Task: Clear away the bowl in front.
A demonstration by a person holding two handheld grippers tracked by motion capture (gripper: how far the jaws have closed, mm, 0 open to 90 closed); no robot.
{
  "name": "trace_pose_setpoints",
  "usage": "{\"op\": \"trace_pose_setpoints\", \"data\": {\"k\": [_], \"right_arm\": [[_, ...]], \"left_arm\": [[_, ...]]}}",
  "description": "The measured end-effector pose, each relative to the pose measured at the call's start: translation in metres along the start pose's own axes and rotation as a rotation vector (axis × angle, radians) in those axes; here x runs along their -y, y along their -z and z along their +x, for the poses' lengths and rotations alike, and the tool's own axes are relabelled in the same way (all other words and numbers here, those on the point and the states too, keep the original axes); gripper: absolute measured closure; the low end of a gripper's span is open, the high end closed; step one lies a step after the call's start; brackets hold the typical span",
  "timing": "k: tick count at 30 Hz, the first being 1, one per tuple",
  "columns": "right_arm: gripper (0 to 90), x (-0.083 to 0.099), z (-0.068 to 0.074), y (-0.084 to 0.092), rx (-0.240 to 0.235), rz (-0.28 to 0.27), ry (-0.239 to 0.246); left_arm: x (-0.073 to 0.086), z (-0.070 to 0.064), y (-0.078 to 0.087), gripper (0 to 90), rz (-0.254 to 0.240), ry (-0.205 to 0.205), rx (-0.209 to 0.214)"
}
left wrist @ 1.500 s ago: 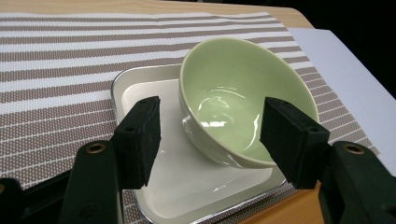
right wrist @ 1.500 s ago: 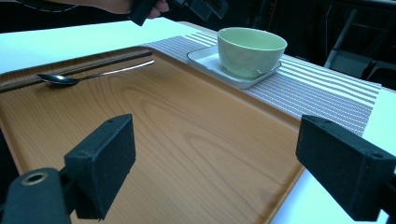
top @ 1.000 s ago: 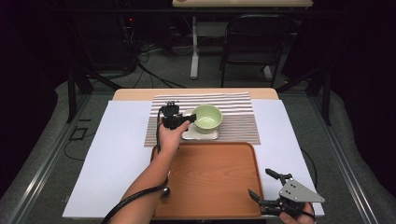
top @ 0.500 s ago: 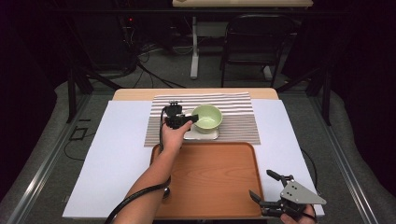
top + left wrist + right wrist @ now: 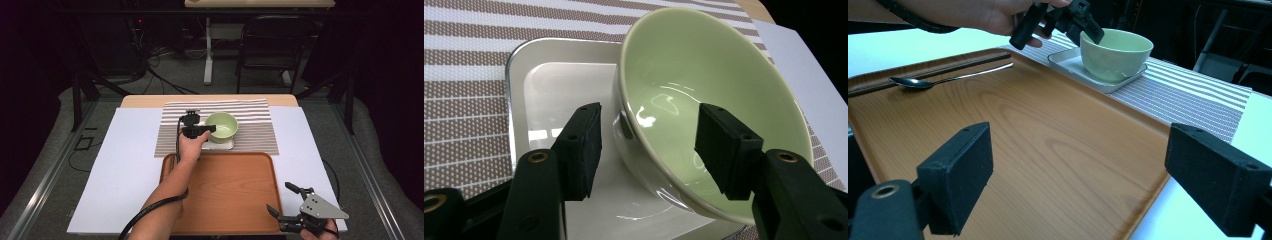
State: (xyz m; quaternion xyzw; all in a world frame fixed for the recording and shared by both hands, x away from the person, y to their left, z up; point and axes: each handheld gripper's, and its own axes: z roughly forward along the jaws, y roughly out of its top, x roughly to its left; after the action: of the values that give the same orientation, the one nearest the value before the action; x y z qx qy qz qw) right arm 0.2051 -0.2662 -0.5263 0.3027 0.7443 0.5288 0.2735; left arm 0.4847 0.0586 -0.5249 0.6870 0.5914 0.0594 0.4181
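Left tongs (image 5: 649, 150) straddling the green bowl's (image 5: 724, 90) near rim, jaws just closing in, pads not yet pressing. Bowl sitting tilted on the white dish (image 5: 559, 85), beyond the wooden tray (image 5: 225, 190). Right tongs (image 5: 287, 202) hanging apart, empty, off the tray's near right corner.

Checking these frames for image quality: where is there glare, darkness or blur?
Left gripper view: bright highlights on the glossy pale green ceramic bowl and white rectangular dish. High view: room behind the table is dark. Right gripper view: near jaws look slightly soft.
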Motion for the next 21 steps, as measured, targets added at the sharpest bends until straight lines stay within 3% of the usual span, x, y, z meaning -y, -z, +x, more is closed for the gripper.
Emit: {"op": "trace_pose_setpoints", "data": {"k": [21], "right_arm": [[11.8,0.0005,-0.0004,-0.0002,0.000,0.005,-0.003]], "left_arm": [[-0.0002,0.0000,-0.0081,58.1,0.048,0.054,-0.027]]}}
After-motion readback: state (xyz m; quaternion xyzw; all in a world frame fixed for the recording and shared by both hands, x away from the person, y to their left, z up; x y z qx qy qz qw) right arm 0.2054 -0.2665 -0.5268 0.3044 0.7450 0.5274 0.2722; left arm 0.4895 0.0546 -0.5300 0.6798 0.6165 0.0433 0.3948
